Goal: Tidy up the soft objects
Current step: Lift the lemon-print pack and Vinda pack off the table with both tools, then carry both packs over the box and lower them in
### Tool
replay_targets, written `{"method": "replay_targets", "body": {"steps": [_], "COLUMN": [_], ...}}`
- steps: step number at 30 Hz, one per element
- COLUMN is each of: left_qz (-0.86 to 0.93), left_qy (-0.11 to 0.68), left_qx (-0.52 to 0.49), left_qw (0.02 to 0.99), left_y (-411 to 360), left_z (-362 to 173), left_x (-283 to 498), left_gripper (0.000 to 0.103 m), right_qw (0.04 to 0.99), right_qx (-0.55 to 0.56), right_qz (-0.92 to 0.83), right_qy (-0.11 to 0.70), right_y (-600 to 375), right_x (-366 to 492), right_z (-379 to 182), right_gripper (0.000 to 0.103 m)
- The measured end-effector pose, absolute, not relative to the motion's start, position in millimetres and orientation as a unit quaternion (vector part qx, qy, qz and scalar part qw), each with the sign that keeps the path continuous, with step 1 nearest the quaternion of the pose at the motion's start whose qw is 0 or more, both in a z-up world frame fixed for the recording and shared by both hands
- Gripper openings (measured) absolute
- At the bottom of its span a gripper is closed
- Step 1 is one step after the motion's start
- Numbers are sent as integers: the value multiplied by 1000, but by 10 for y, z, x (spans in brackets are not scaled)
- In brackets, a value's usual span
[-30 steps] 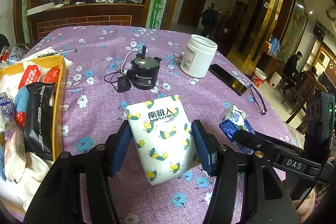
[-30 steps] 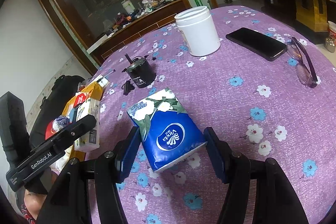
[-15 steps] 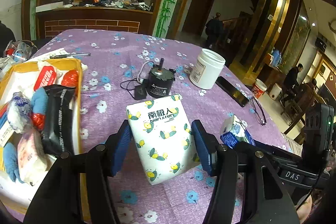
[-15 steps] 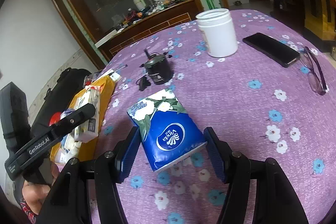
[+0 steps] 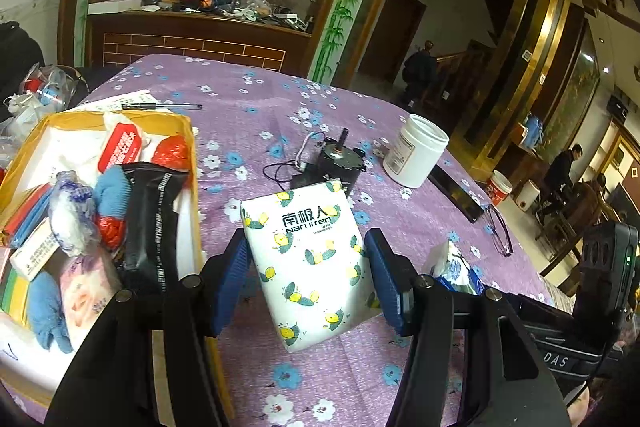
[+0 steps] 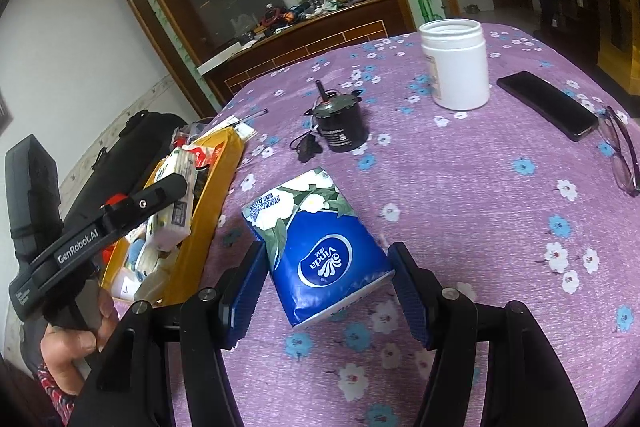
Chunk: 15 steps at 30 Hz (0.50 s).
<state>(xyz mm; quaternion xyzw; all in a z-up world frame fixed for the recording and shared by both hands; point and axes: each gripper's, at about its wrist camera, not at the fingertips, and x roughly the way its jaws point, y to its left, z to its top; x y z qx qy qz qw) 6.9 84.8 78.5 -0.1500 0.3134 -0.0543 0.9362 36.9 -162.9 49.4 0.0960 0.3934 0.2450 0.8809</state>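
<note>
Both grippers, left (image 5: 306,273) and right (image 6: 326,285), each clench a tissue pack, white (image 5: 310,259) and blue (image 6: 320,251), carried clear of the table toward the yellow box (image 5: 190,163) at their left.

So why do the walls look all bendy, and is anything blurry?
Left wrist view: the fisheye lens bows the doorframes, corners go black, and the black packet in the yellow box smears slightly. Right wrist view: same curving, while the blue tissue pack is sharp.
</note>
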Motion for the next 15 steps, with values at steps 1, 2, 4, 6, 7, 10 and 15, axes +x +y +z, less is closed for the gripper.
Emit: {"method": "replay_targets", "body": {"steps": [1, 2, 4, 6, 7, 10, 15], "left_qz": [-53, -52, -49, -47, -45, -37, -27], "left_qy": [313, 312, 310, 306, 304, 299, 282], "left_qx": [-151, -153, -156, -159, -161, -164, -167], "left_qw": [936, 936, 937, 937, 938, 939, 944], "left_y": [867, 890, 941, 992, 1032, 1136, 1327], "left_z": [784, 785, 801, 819, 824, 856, 965], "left_x": [62, 58, 52, 36, 25, -4, -75], "left_gripper": [57, 57, 57, 57, 57, 57, 57], "right_qw": [881, 880, 880, 880, 880, 879, 874], "right_qx": [94, 93, 91, 88, 87, 83, 73], "right_qz": [246, 247, 249, 251, 252, 256, 265], "right_qy": [394, 394, 394, 394, 394, 394, 400], "right_y": [-1606, -1590, -1558, -1529, -1512, -1466, -1345], "right_x": [361, 360, 346, 345, 341, 329, 300], "right_z": [494, 493, 498, 513, 520, 532, 543], "right_gripper": [63, 63, 63, 63, 63, 63, 63]}}
